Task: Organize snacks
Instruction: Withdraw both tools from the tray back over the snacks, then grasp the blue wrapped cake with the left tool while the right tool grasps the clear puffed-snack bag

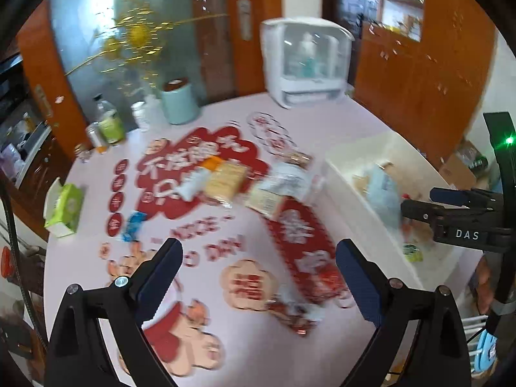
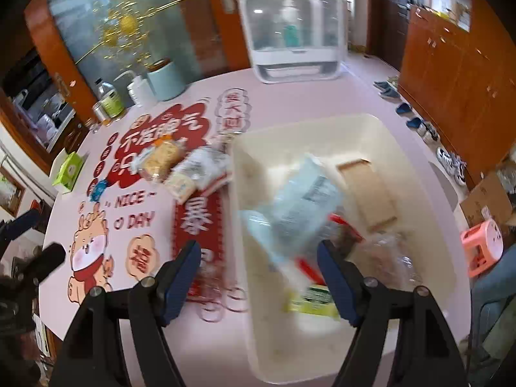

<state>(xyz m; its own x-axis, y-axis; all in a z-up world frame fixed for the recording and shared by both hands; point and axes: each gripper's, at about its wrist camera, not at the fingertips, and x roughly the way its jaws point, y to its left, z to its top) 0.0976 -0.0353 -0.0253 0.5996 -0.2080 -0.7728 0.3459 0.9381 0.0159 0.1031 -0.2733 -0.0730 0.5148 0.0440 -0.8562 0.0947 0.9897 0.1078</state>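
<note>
cream bin [image 2: 371, 122], pink red-printed table [image 1: 322, 119]

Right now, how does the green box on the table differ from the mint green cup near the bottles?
The green box has flat sides and corners; the mint green cup is round. The box is bright yellow-green with a white open flap; the cup is pale mint with a dark rim. The box sits alone near the table's left edge; the cup stands next to a white bottle. Both rest on the pink table.

Left gripper [image 1: 259, 272] and right gripper [image 2: 259, 274] both angle downward, jaws spread, empty.
</note>
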